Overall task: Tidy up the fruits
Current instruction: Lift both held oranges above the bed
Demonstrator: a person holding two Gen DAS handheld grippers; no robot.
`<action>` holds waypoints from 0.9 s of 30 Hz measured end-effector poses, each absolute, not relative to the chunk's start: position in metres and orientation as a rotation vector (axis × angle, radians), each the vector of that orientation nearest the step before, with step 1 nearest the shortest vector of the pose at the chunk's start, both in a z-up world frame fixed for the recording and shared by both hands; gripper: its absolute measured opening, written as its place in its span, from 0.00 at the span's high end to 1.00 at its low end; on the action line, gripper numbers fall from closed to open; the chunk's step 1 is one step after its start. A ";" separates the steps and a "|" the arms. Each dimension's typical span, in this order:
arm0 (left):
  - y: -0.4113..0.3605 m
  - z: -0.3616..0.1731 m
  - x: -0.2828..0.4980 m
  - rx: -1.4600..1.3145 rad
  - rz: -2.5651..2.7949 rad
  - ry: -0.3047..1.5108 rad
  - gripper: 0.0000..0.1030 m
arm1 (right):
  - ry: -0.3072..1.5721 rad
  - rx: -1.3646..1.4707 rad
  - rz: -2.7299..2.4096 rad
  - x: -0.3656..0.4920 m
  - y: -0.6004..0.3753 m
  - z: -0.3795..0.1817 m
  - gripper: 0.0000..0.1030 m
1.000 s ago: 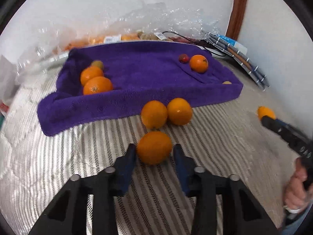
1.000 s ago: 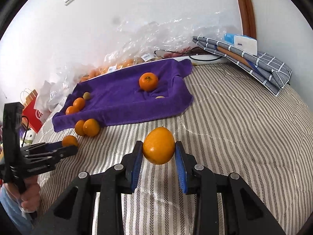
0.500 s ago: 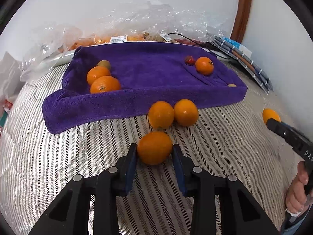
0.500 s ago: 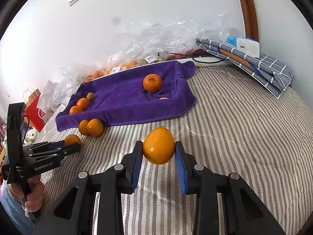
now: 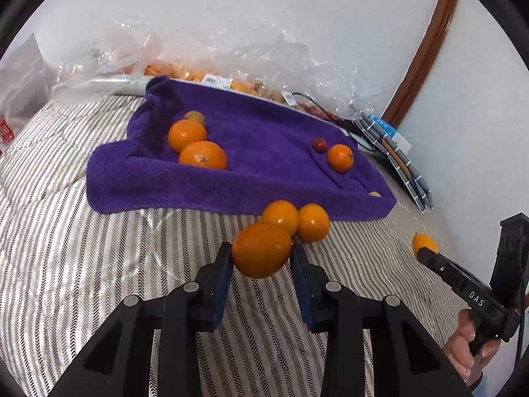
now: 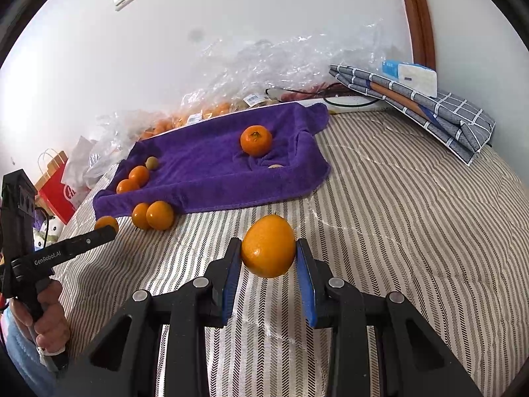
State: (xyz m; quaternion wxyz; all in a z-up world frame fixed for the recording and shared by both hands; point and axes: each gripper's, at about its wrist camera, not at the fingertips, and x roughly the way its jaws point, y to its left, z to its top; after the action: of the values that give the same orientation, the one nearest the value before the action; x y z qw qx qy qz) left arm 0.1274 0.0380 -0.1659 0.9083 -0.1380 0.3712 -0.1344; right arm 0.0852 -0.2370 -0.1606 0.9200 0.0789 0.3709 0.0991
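My left gripper (image 5: 261, 259) is shut on an orange (image 5: 261, 250) and holds it above the striped bed cover. My right gripper (image 6: 268, 256) is shut on another orange (image 6: 268, 246), also lifted; it shows at the right of the left wrist view (image 5: 424, 242). Two loose oranges (image 5: 299, 220) lie on the cover against the front edge of a purple towel (image 5: 258, 152). On the towel lie two oranges (image 5: 195, 145) at the left with a small greenish fruit (image 5: 195, 116), and one orange (image 5: 340, 158) with a small red fruit (image 5: 319, 144) at the right.
Clear plastic bags of fruit (image 5: 211, 76) lie along the wall behind the towel. A folded checked cloth (image 6: 423, 106) with a white box lies at the right. A red paper bag (image 6: 58, 188) stands at the left of the bed. A black cable (image 6: 344, 101) runs behind the towel.
My left gripper closed on the orange and lifted it off the cover, swinging left relative to the towel. My right gripper kept holding its orange and rose slightly.
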 end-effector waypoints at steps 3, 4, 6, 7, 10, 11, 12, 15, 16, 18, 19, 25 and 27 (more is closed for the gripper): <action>0.037 -0.163 0.125 -0.281 -0.281 0.746 0.68 | 0.760 0.164 0.206 0.085 -0.236 -0.160 0.68; 0.036 -0.162 0.125 -0.279 -0.283 0.742 0.68 | 0.759 0.167 0.209 0.085 -0.237 -0.160 0.68; 0.034 -0.160 0.123 -0.269 -0.289 0.731 0.68 | 0.759 0.174 0.214 0.085 -0.237 -0.160 0.68; 0.034 -0.158 0.123 -0.267 -0.296 0.724 0.68 | 0.759 0.180 0.217 0.085 -0.238 -0.160 0.68; 0.033 -0.156 0.119 -0.261 -0.304 0.708 0.68 | 0.746 0.188 0.222 0.084 -0.238 -0.158 0.68; 0.033 -0.156 0.119 -0.261 -0.305 0.707 0.68 | 0.742 0.188 0.223 0.083 -0.238 -0.158 0.68; 0.033 -0.155 0.119 -0.266 -0.308 0.707 0.68 | 0.739 0.186 0.222 0.082 -0.238 -0.157 0.68; 0.035 -0.153 0.118 -0.282 -0.312 0.695 0.68 | 0.727 0.190 0.216 0.080 -0.239 -0.156 0.68; 0.037 -0.152 0.117 -0.286 -0.307 0.691 0.68 | 0.723 0.195 0.215 0.080 -0.240 -0.155 0.68; 0.040 -0.152 0.117 -0.294 -0.291 0.691 0.68 | 0.726 0.205 0.213 0.081 -0.241 -0.156 0.68; 0.042 -0.153 0.118 -0.298 -0.283 0.693 0.68 | 0.736 0.205 0.214 0.083 -0.241 -0.156 0.68; 0.049 -0.151 0.116 -0.322 -0.253 0.677 0.68 | 0.767 0.180 0.181 0.086 -0.235 -0.154 0.68; 0.049 -0.151 0.116 -0.324 -0.258 0.674 0.68 | 0.763 0.181 0.178 0.085 -0.232 -0.150 0.68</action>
State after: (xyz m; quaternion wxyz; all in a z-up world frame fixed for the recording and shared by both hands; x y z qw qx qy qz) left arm 0.1157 0.0489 -0.1510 0.9227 -0.1577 0.3285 -0.1259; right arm 0.0846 -0.2324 -0.1499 0.9203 0.0881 0.3711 0.0868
